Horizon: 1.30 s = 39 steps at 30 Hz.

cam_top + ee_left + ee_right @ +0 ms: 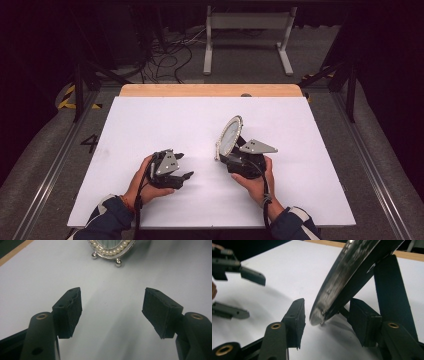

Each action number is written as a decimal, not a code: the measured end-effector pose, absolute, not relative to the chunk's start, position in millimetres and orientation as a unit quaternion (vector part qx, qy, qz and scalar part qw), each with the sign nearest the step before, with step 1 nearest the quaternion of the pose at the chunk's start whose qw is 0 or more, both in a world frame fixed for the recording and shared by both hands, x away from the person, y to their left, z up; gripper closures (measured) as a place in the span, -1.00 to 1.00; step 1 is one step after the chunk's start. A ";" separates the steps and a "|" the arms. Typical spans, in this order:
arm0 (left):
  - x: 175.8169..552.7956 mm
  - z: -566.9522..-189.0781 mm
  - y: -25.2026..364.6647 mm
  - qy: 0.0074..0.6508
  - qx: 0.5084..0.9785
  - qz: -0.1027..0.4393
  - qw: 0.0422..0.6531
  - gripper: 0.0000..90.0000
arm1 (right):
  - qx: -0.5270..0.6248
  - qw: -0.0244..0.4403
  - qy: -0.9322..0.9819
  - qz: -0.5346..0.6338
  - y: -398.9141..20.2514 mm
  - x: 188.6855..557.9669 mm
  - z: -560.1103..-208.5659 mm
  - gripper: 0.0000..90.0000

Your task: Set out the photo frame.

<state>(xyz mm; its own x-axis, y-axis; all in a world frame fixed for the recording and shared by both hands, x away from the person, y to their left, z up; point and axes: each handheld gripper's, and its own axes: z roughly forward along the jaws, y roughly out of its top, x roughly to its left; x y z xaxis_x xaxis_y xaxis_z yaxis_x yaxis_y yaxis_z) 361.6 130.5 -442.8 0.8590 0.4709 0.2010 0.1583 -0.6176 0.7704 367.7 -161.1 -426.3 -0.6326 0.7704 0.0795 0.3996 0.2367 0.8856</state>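
This looks like a lab or test bay rather than a home. A desk (210, 90) with a wooden edge carries a plain white sheet (165, 130); around it lie grey carpet, loose black cables (167, 57), yellow-black hazard tape (67, 97), floor rails (50, 170) and a white metal stand (247, 22) against darkness.

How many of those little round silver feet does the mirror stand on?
2 show in the left gripper view: one at the frame's lower left, one at its lower right, both resting on the white table. The mirror leans back on a dark rear prop; further feet may be hidden.
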 end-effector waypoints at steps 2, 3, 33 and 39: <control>360.9 -443.6 130.8 0.181 0.878 0.197 0.398 -0.29 | 0.392 0.195 0.755 0.487 -159.2 370.2 -425.4 0.04; 360.7 -443.6 130.4 0.181 0.878 0.197 0.397 -0.31 | 0.395 0.193 0.753 0.489 -158.5 371.6 -425.3 0.04; 358.9 -440.7 122.8 0.164 0.880 0.204 0.396 -0.36 | 0.395 0.153 0.768 0.480 -171.8 371.6 -425.5 0.32; 359.5 -440.2 121.6 0.162 0.881 0.206 0.394 -0.38 | 0.389 0.134 0.772 0.483 -180.5 369.6 -424.6 0.38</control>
<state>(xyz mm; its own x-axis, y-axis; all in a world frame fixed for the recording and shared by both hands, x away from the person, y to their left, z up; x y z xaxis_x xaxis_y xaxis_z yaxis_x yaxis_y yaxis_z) 359.5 121.6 -440.2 0.8628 0.4475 0.2351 0.1230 -0.6370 0.7609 369.6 -180.5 -424.6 -0.6608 0.7312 0.1693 0.4718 0.2293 0.8514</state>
